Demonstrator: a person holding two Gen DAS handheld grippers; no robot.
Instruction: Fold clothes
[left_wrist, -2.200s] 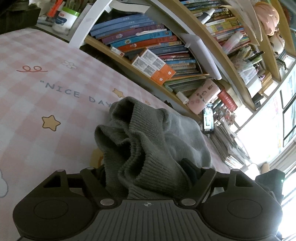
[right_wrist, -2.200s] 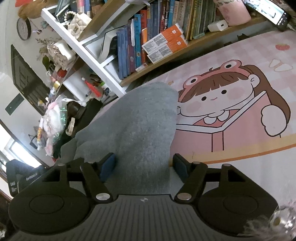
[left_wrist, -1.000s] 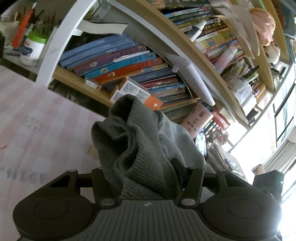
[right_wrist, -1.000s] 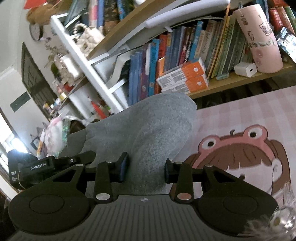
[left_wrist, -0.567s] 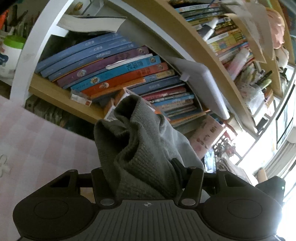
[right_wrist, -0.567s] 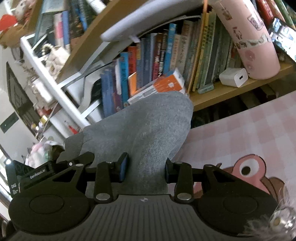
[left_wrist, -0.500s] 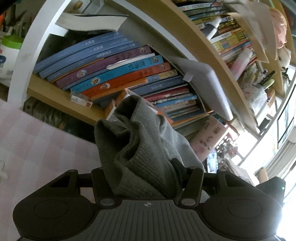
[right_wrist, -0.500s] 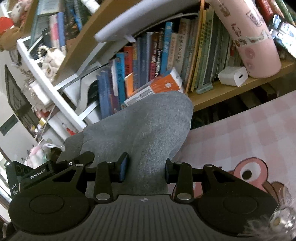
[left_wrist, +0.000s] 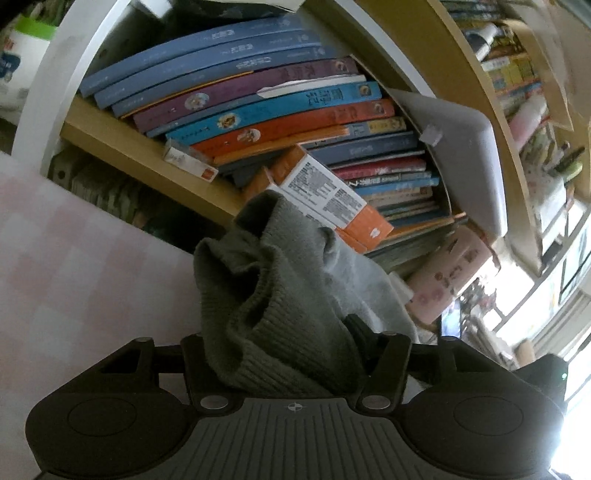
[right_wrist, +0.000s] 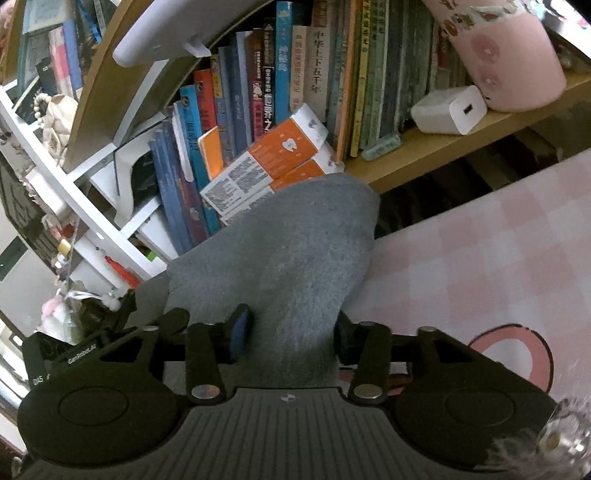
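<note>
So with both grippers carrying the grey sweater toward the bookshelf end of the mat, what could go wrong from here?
1. Both the left gripper and the right gripper have opening jaws with the sweater between them; uneven release could spoil the fold.
2. The bunched ribbed edge may land crumpled.
3. The fabric sits near the orange boxes and could snag them.

Pink checked sheet (right_wrist: 498, 251) spreads below, a grey garment (right_wrist: 295, 266) draped onto it; behind, a shelf (right_wrist: 461, 147) carries books (right_wrist: 280, 74).
</note>
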